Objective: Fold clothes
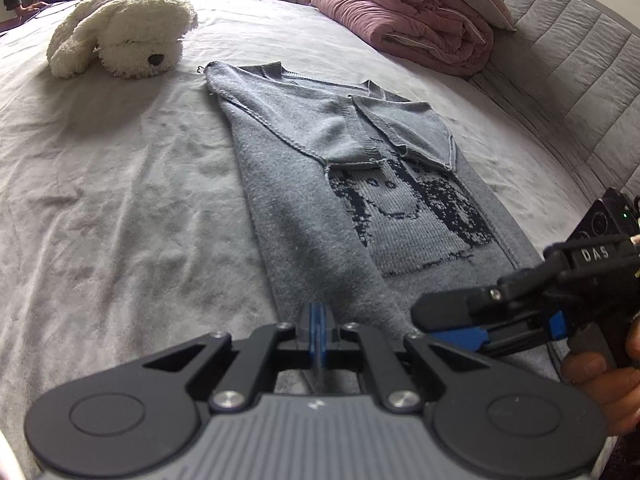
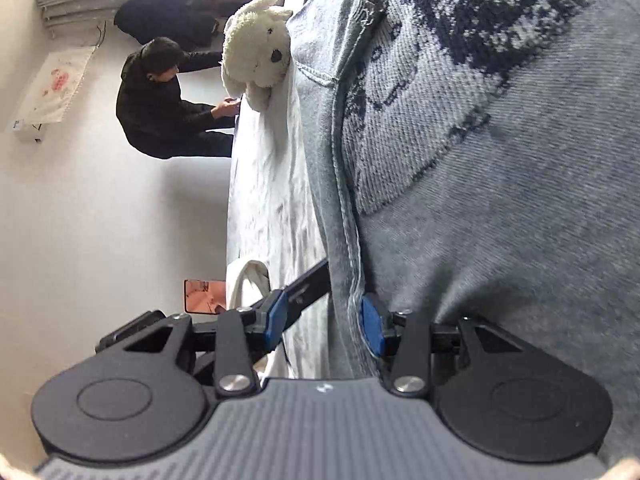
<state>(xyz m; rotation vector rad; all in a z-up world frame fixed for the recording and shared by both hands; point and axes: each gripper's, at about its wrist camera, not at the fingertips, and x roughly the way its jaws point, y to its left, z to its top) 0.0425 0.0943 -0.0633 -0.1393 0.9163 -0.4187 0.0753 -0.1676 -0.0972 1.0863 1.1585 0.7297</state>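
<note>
A grey knit sweater (image 1: 304, 184) with a dark pixel picture lies flat on the bed, both sleeves folded across its chest. My left gripper (image 1: 319, 330) is shut, its blue pads pressed together at the sweater's near hem; whether cloth is between them is hidden. My right gripper (image 1: 448, 326) comes in from the right at the same hem. In the right wrist view, which is rolled sideways, the right gripper (image 2: 326, 320) is open, its two fingers on either side of the sweater's (image 2: 500, 220) hem edge.
A white plush dog (image 1: 124, 32) lies at the bed's far left. A folded pink quilt (image 1: 404, 16) sits at the far right against the grey padded headboard (image 1: 580, 60). The bed sheet (image 1: 120, 200) is pale grey. A person in black (image 2: 160, 100) crouches beside the bed.
</note>
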